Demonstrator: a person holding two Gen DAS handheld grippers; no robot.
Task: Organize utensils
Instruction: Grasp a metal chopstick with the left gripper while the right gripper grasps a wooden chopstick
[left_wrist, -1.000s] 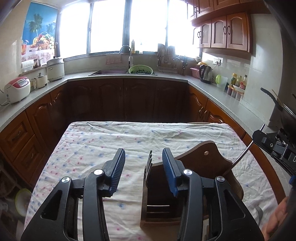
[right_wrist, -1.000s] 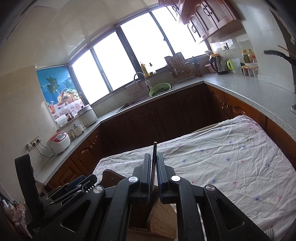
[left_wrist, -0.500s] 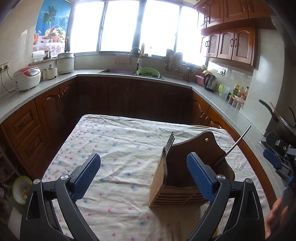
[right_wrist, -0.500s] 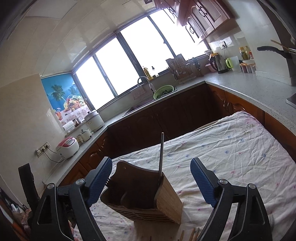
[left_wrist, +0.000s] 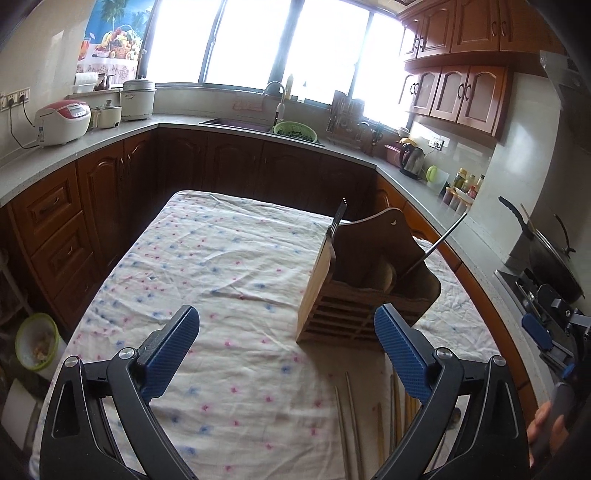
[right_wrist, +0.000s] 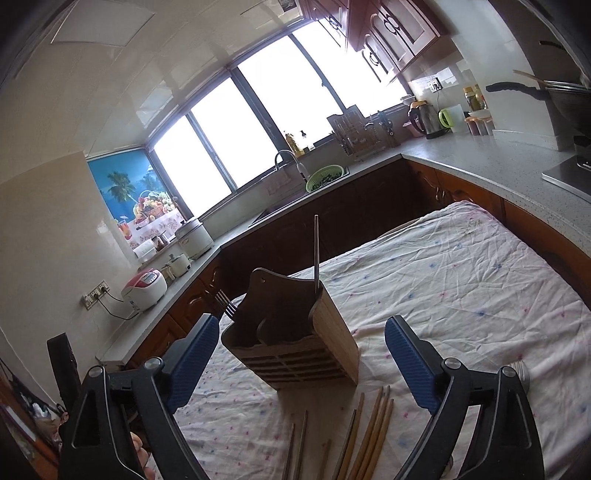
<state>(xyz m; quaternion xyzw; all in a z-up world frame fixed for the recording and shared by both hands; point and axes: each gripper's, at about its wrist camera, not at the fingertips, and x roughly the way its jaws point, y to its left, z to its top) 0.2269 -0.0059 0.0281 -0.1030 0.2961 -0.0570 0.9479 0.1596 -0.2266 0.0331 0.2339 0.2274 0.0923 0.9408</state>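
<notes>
1. Our left hand-held gripper (left_wrist: 286, 349) stands spread wide, its jaws having just been opening, with nothing between the blue pads; only the cloth-covered surface (left_wrist: 221, 258) shows in the gap.
2. Our right hand-held gripper (right_wrist: 299, 358) is likewise spread and has just been opening. The wooden utensil holder (right_wrist: 295, 339) sits ahead in the gap between its pads, but neither pad touches it.
3. Just below the grippers, loose chopsticks (right_wrist: 373, 424) lie flat on the cloth, wooden ones bunched side by side and a few thinner, greyer ones (left_wrist: 347, 424) beside them.
4. We judge these sticks light, stiff and narrow. The wooden ones should grip well; the grey ones look like metal and may slip. Lying flush on soft cloth, they leave little room under them, so we would pinch across the middle of the bunch, pads straddling it, and expect the cloth to bunch up.
5. Further out, the holder stands upright on the surface. A fork (right_wrist: 227, 304) leans out at one end and a thin metal rod (right_wrist: 316, 254) rises from the other; a pale wooden piece inside is unclear.
6. The holder looks rigid, but we judge it light enough to shift or tip if bumped.
</notes>
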